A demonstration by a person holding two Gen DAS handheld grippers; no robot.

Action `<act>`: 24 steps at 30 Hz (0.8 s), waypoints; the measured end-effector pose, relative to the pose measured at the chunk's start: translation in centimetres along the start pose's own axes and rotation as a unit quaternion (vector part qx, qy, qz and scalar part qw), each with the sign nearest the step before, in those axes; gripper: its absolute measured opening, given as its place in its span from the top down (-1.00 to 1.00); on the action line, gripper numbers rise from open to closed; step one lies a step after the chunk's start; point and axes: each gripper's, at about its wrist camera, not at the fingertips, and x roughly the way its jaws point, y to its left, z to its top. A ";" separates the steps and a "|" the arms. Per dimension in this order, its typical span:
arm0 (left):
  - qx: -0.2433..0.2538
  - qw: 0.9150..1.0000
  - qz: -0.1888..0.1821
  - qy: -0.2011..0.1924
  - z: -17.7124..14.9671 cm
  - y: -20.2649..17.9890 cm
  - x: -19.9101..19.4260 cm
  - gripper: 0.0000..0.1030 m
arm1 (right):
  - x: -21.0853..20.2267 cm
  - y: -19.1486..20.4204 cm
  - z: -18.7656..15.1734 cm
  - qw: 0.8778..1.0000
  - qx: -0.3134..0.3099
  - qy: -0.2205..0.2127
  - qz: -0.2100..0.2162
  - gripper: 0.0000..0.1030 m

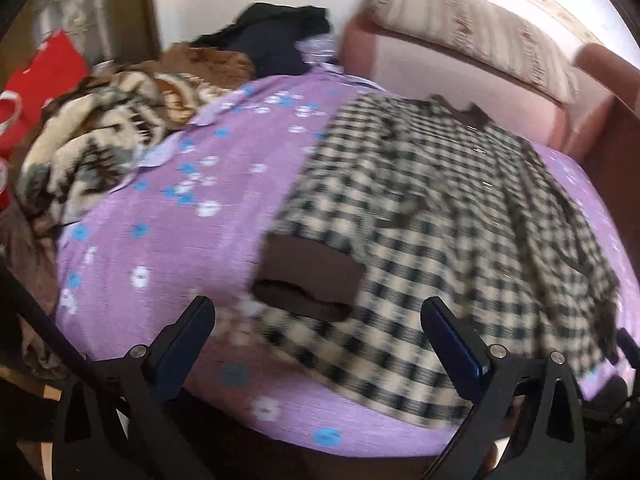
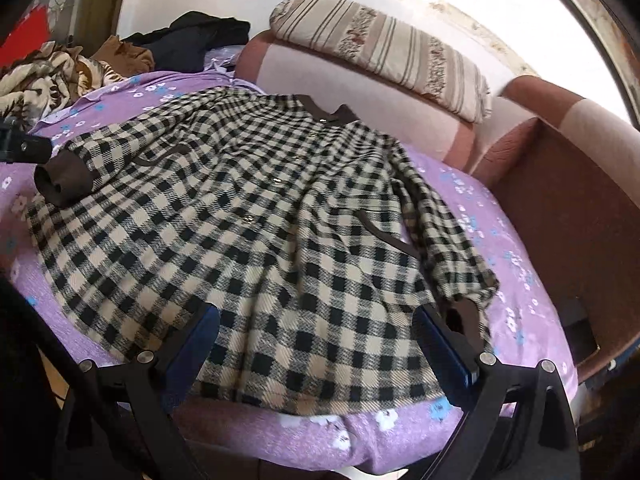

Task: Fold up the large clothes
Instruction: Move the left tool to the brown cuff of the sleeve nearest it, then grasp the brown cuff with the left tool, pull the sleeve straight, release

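My checked coat (image 2: 256, 216) lies spread flat on the bed (image 2: 500, 220), unfolded; both my left hand-held gripper (image 1: 318, 320) and right hand-held gripper (image 2: 318, 320) gape empty.

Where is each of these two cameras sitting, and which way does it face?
Left wrist: on the left gripper, facing the checked coat's brown cuff; both fingers show, apart.
Right wrist: on the right gripper, facing the coat's hem; both fingers show, apart.
Shared: the coat, purple floral bedsheet, striped pillow, and crumpled blanket.
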 end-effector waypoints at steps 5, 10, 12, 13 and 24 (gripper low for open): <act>-0.019 0.999 0.028 0.001 -0.3 2.4 0.7 -0.99 | -0.4 0.5 1.0 0.999 -0.026 -0.017 0.013 -0.92; -0.027 0.999 0.035 0.011 -0.3 2.9 1.7 -0.99 | -0.2 0.8 2.1 0.999 -0.039 -0.020 0.031 -0.92; -0.024 0.999 0.029 0.019 -0.2 2.7 2.2 -0.99 | 0.0 0.7 2.7 0.998 -0.035 -0.020 0.041 -0.92; -0.023 0.999 0.024 0.021 -0.2 2.6 2.5 -0.99 | 0.0 0.6 2.9 0.998 -0.031 -0.021 0.045 -0.92; -0.025 0.996 -0.067 0.050 2.0 1.4 7.3 -0.71 | 0.9 -0.5 2.0 0.998 -0.012 -0.007 0.055 -0.92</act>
